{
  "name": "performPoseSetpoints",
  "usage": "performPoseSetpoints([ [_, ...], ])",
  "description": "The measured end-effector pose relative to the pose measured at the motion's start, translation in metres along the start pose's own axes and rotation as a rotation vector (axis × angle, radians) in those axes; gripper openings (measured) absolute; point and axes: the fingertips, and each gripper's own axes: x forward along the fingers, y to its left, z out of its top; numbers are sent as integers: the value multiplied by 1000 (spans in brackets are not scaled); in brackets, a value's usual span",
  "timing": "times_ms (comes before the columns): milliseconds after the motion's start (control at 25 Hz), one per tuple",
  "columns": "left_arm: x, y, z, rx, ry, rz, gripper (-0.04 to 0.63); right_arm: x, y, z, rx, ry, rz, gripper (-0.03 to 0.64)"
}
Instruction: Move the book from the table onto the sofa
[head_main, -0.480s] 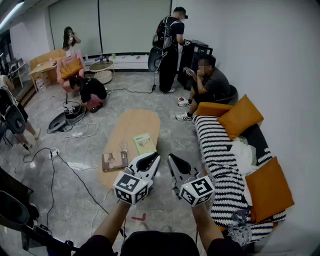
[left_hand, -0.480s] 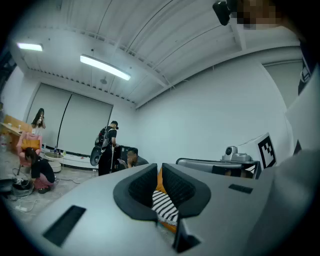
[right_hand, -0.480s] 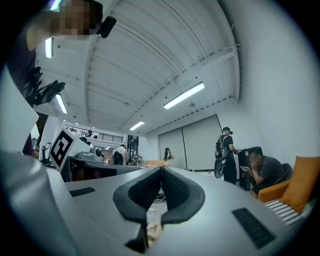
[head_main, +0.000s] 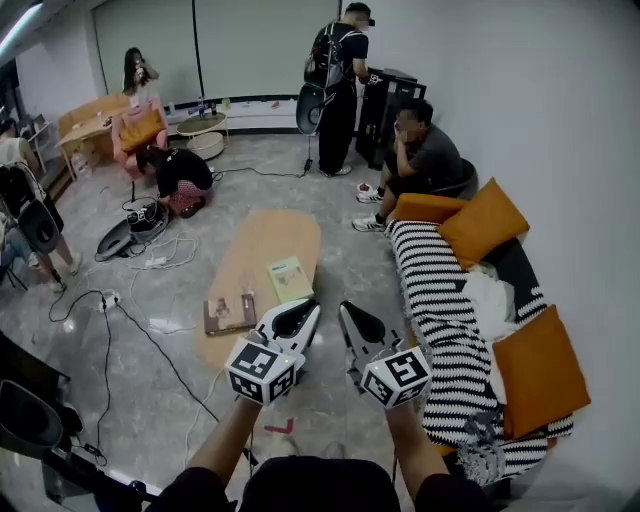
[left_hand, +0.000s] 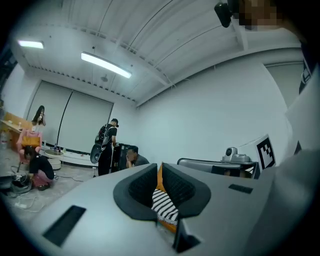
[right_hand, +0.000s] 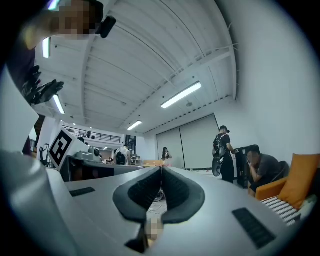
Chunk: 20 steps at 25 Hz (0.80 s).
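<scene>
While the two grippers hang side by side at the near end of the low oval table of smooth pale wood (head_main: 265, 245), both books lie flat on its top. A thin pale-green paperback (head_main: 290, 278) sits near the middle. A brown, squarish book (head_main: 229, 313) lies closer to the left edge. The print on both covers is too small to read.

The left gripper (head_main: 305, 312), glossy white plastic with ribbed black pads, has its fingers a narrow slit apart with nothing between them. The right gripper (head_main: 348, 313) has its pads pressed together on nothing. Each carries a white cube printed with black square markers (head_main: 263, 370).

To the right runs the sofa (head_main: 430, 290) under a black-and-white striped knitted throw. It holds plump orange fabric cushions (head_main: 483, 222) and a crumpled white cloth (head_main: 490, 300).
</scene>
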Motion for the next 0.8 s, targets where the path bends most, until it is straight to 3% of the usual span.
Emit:
performPoseSetpoints([
  [800,38,-38,-40,-38,65,23,41,-43,-48,-31,49,48,-3,26],
])
